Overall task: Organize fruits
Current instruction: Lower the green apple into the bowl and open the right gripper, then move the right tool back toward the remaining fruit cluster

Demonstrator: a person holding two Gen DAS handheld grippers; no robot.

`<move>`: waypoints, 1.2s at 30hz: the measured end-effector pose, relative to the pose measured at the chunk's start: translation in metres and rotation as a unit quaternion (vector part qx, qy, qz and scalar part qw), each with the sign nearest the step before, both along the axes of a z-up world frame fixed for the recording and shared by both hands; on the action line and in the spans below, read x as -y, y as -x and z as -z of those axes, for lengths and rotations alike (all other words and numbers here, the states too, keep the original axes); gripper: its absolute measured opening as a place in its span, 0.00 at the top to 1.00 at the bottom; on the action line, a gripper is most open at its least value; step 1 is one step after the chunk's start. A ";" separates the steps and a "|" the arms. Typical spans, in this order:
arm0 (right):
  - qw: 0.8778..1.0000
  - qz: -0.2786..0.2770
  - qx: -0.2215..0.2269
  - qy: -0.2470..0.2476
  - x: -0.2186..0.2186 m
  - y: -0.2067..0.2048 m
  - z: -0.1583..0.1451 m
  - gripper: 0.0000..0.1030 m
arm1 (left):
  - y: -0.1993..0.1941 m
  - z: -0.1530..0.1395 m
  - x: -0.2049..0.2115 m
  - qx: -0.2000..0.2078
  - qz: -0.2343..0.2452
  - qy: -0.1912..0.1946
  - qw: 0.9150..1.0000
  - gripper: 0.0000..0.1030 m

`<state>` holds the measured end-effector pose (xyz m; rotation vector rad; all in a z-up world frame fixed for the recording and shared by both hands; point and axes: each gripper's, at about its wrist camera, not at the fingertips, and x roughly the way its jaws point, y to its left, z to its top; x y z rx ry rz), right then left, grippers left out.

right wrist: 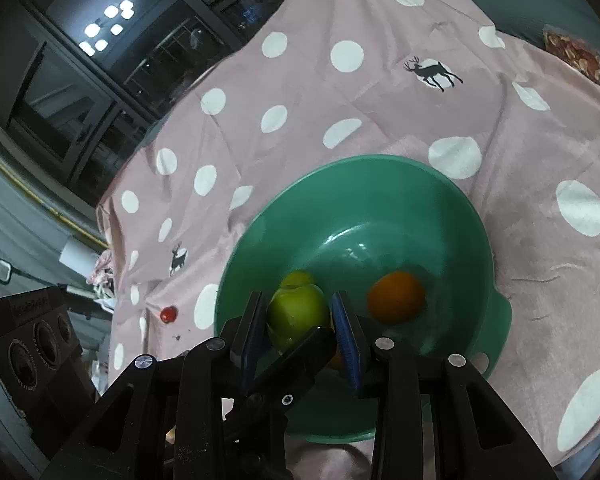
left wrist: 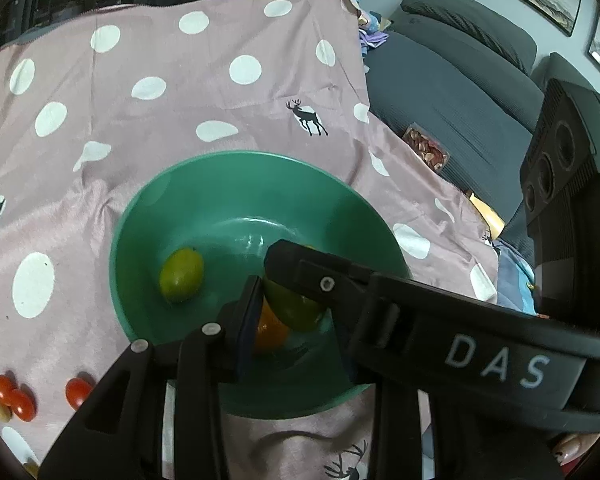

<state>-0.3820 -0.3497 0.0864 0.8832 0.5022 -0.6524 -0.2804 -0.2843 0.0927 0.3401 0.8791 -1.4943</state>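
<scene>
The green fruit (right wrist: pixel 298 312) looks firm, smooth, light — best pinched across its widest middle. The right gripper (right wrist: pixel 300 330) clasps it there over the green bowl (right wrist: pixel 480 208); the left gripper (left wrist: pixel 270 312) pinches an orange fruit (left wrist: pixel 270 330).

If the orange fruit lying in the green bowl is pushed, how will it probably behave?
The orange fruit looks round and smooth, so it would probably roll. The green bowl curves inward, so it would likely settle back toward the bottom. It seems firm, not fragile.
</scene>
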 end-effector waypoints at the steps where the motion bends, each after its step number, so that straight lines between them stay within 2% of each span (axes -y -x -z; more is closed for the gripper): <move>1: 1.000 0.002 -0.004 -0.001 0.001 0.000 0.001 0.64 | -0.001 0.001 0.000 -0.004 0.000 -0.001 1.000 0.68; 8: 0.999 0.011 -0.023 -0.022 0.007 -0.004 0.011 0.64 | -0.002 0.011 0.006 -0.017 -0.010 -0.020 1.000 0.68; 13: 1.000 0.016 -0.023 -0.006 0.002 -0.004 0.005 0.64 | -0.005 0.004 -0.002 -0.012 -0.018 -0.007 1.000 0.64; 17: 0.999 0.026 -0.018 0.010 -0.001 -0.001 -0.002 0.64 | -0.013 -0.007 -0.018 -0.006 -0.035 0.008 0.999 0.51; 24: 0.998 0.044 -0.003 0.035 -0.004 0.006 -0.014 0.64 | -0.044 -0.027 -0.061 -0.016 -0.088 0.036 0.995 0.37; 26: 0.998 0.045 0.003 0.042 -0.006 0.006 -0.018 0.64 | -0.056 -0.034 -0.080 -0.006 -0.112 0.043 0.993 0.27; 29: 0.997 0.043 0.007 0.056 -0.011 0.003 -0.024 0.64 | -0.074 -0.040 -0.107 0.010 -0.152 0.048 0.987 0.25; 32: 0.997 0.032 0.009 0.066 -0.018 -0.004 -0.028 0.61 | -0.095 -0.042 -0.133 0.009 -0.198 0.049 0.979 0.22; 36: 0.996 0.020 0.005 0.081 -0.028 -0.018 -0.033 0.61 | -0.122 -0.039 -0.167 0.020 -0.248 0.035 0.968 0.21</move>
